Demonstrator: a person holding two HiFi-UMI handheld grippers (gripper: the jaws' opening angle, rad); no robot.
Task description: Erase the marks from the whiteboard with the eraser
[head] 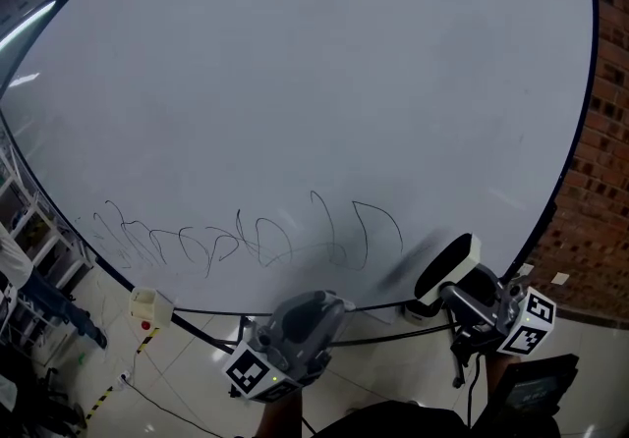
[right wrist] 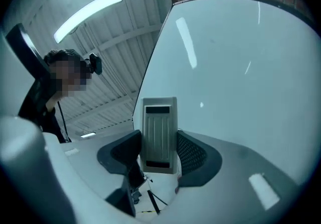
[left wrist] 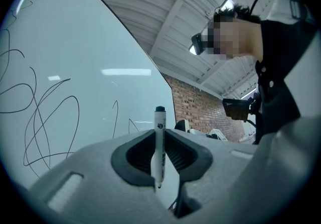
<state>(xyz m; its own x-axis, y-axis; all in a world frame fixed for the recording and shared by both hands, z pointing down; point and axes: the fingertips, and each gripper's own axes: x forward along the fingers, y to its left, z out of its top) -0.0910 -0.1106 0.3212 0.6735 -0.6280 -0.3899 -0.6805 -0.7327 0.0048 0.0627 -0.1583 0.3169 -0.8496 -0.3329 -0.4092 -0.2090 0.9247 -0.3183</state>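
Observation:
A big whiteboard fills the head view, with looping black marks along its lower part. My right gripper is shut on a white and grey eraser, held close to the board's lower right, right of the marks. In the right gripper view the eraser stands upright between the jaws of that gripper, the board behind it. My left gripper, below the marks, is shut on a white marker with a black cap. The marks show to its left.
A brick wall stands right of the board. A beige box with a red button hangs at the board's lower left edge, with shelves beyond. A cable runs over the tiled floor. A dark screen sits at the bottom right.

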